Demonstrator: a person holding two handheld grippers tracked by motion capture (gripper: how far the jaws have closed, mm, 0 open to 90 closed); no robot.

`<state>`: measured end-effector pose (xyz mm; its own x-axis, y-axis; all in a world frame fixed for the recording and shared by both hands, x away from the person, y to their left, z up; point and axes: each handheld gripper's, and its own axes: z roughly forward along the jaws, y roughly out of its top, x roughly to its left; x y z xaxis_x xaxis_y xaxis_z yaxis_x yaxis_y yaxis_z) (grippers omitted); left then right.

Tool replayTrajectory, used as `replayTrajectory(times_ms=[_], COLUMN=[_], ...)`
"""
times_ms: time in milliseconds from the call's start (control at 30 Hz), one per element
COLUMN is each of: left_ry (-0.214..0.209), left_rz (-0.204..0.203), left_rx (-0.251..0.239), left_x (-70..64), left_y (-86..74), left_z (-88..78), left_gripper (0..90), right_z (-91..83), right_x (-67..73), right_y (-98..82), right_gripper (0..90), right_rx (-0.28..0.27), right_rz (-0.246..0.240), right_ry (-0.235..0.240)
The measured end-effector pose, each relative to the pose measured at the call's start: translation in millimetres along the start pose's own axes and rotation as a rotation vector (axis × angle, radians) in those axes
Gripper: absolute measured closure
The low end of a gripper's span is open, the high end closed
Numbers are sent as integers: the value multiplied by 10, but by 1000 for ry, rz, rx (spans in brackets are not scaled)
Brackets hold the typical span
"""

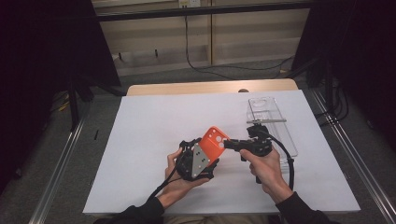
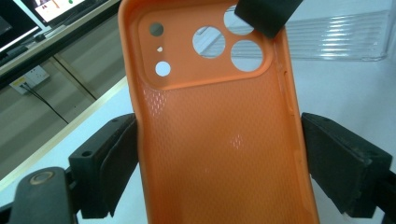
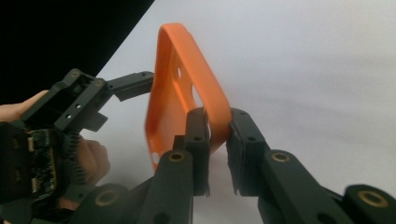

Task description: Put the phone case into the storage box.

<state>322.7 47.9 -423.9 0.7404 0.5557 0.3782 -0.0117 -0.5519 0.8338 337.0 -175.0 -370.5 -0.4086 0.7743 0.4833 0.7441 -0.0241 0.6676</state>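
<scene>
An orange phone case (image 1: 212, 142) is held up above the white sheet, between both grippers. My left gripper (image 1: 204, 153) is shut on its long sides; in the left gripper view the ribbed inside of the case (image 2: 215, 140) sits between the two black pads, camera holes at the top. My right gripper (image 1: 229, 143) comes in from the right and is shut on the rim by the camera end. Its jaws pinch the orange case (image 3: 173, 93) edge in the right gripper view, where the right gripper (image 3: 217, 126) stands close up. A right jaw tip (image 2: 261, 14) overlaps the case's top corner.
A clear plastic tray (image 1: 273, 121) lies at the right of the white sheet (image 1: 154, 121); it also appears as the clear plastic tray (image 2: 336, 42) behind the case. The wooden table edge (image 1: 187, 87) runs along the back. Cables lie on the floor beyond.
</scene>
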Motion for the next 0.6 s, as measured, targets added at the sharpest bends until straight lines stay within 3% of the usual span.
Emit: replayTrajectory(times_ms=[100,267,600], left_ry=[5,-26,-81], left_rz=[-10,-25,-92], left_rx=[-3,-7,-28], left_x=[8,29,84], left_y=[-3,-7,-15], left_z=[12,20,30], left_gripper=[128,119,74], right_z=[-5,-8,-28], right_x=[30,57,59], right_y=[2,0,13], right_gripper=[810,815,817], right_rx=[-14,-28,-48], right_rz=[-4,-13,-47], right_ry=[11,13,3])
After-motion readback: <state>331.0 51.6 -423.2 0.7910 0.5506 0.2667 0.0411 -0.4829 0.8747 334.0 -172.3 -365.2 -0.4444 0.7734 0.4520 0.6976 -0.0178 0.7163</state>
